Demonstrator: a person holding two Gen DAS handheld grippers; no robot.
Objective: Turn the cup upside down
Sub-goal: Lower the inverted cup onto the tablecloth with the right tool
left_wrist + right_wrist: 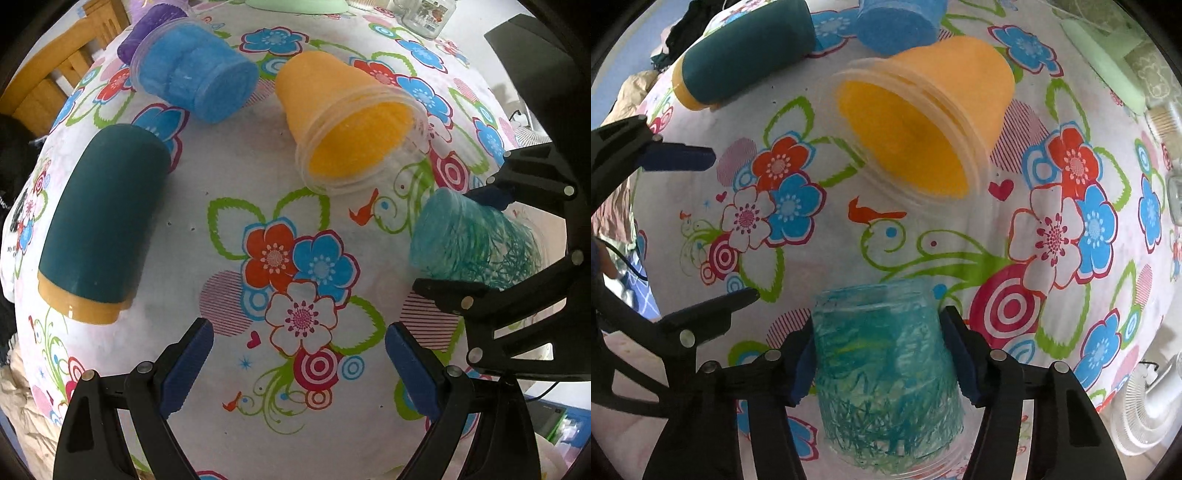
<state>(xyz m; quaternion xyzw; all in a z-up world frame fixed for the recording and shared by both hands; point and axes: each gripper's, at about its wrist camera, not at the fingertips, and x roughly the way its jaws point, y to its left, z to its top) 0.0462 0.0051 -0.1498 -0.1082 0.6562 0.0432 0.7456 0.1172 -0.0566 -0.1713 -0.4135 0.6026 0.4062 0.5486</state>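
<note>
Orange cup (pixel 923 122) ahead, right tool (pixel 882 360) gripping teal cup (pixel 886 376)

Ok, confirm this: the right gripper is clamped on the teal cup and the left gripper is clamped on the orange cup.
Half wrong. The right gripper does clamp the teal cup, but the left gripper is open and holds nothing, as the left wrist view shows; the orange cup lies on its side on the tablecloth.

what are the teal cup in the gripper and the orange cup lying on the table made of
Teal cup, held by the right hand-held gripper: looks like clear, glossy plastic with scribbly teal colouring or fibres inside; the rim is see-through.
Orange cup: also seems clear plastic, shown by its transparent ridged rim, with a matte, fuzzy-looking orange lining, possibly felt or foam.
Tablecloth: printed floral sheet, material unclear.
</note>
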